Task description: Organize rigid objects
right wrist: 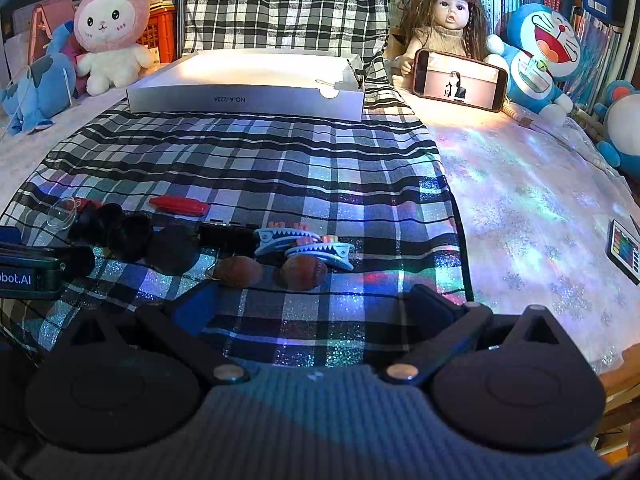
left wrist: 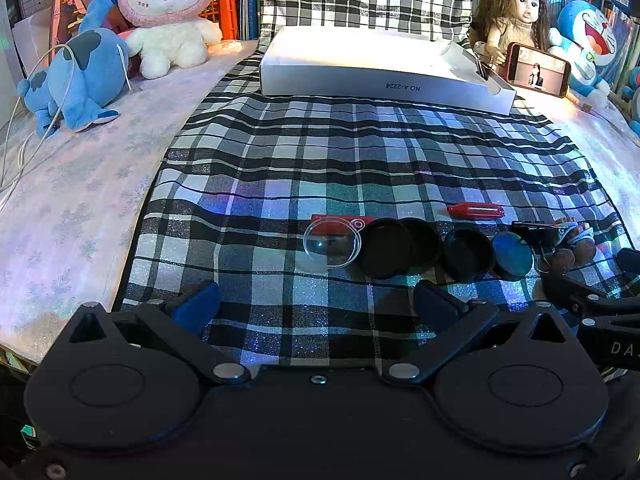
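Observation:
A row of small rigid objects lies on the plaid cloth [left wrist: 320,168]: a clear round lens [left wrist: 332,246], several black round lids [left wrist: 386,254], a blue disc [left wrist: 513,256], a red pen-like piece [left wrist: 476,211], a black binder clip [left wrist: 534,232], shark-shaped hair clips [right wrist: 304,244] and two brown nut-like balls [right wrist: 300,272]. A white shallow box [left wrist: 384,80] stands at the far end. My left gripper [left wrist: 316,304] is open and empty, just short of the lens and lids. My right gripper [right wrist: 316,304] is open and empty, just short of the brown balls.
Plush toys [left wrist: 168,12], a blue plush [left wrist: 76,80], a doll [right wrist: 444,20] and a lit phone [right wrist: 460,80] line the back. A Doraemon plush [right wrist: 540,52] and books stand at the right. A small remote [right wrist: 624,248] lies on the glittery sheet.

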The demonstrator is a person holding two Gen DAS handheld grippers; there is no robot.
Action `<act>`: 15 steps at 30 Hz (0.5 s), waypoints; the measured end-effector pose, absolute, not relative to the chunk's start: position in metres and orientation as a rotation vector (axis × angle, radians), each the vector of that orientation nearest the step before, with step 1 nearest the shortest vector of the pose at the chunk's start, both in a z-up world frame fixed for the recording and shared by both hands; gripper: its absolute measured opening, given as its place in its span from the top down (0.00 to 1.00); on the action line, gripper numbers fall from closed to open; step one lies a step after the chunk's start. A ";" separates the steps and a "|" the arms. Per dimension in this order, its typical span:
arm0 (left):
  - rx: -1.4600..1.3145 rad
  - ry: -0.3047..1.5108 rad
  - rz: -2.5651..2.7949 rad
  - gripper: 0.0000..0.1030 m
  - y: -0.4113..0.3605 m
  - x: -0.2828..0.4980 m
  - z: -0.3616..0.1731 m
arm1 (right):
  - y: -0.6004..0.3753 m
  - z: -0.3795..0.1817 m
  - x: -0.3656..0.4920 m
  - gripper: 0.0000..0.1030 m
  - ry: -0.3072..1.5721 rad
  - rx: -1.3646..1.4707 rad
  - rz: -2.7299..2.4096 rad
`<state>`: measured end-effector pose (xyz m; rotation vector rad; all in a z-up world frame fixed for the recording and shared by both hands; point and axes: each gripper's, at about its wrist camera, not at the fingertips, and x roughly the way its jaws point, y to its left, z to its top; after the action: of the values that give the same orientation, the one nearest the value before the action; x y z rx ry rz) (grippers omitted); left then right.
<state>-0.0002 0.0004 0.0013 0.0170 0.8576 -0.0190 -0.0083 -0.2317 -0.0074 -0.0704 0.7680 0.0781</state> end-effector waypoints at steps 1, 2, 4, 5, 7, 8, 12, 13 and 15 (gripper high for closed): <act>0.017 0.858 -0.019 0.00 0.000 0.000 0.001 | -0.232 -0.008 -0.009 0.00 0.768 -0.070 0.078; 0.017 0.858 -0.019 0.00 0.000 0.000 0.001 | -0.232 -0.007 -0.008 0.00 0.768 -0.070 0.077; 0.017 0.857 -0.019 0.00 0.000 0.000 0.001 | -0.232 -0.007 -0.009 0.00 0.768 -0.070 0.077; 0.017 0.857 -0.019 0.00 0.000 0.000 0.001 | -0.232 -0.007 -0.009 0.00 0.768 -0.070 0.078; 0.017 0.858 -0.019 0.00 0.000 0.000 0.001 | -0.232 -0.007 -0.009 0.00 0.768 -0.071 0.078; 0.017 0.858 -0.019 0.00 0.000 0.000 0.001 | -0.231 -0.007 -0.009 0.00 0.768 -0.071 0.078; 0.018 0.858 -0.019 0.00 0.000 0.000 0.002 | -0.232 -0.007 -0.008 0.00 0.768 -0.071 0.077; 0.017 0.858 -0.019 0.00 0.000 0.000 0.002 | -0.232 -0.007 -0.009 0.00 0.767 -0.071 0.077; 0.017 0.858 -0.019 0.00 0.000 0.000 0.002 | -0.232 -0.007 -0.009 0.00 0.767 -0.071 0.077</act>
<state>-0.0001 0.0004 0.0016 0.0173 0.8581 -0.0189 -0.0088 -0.2321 -0.0074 -0.0707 0.7670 0.0774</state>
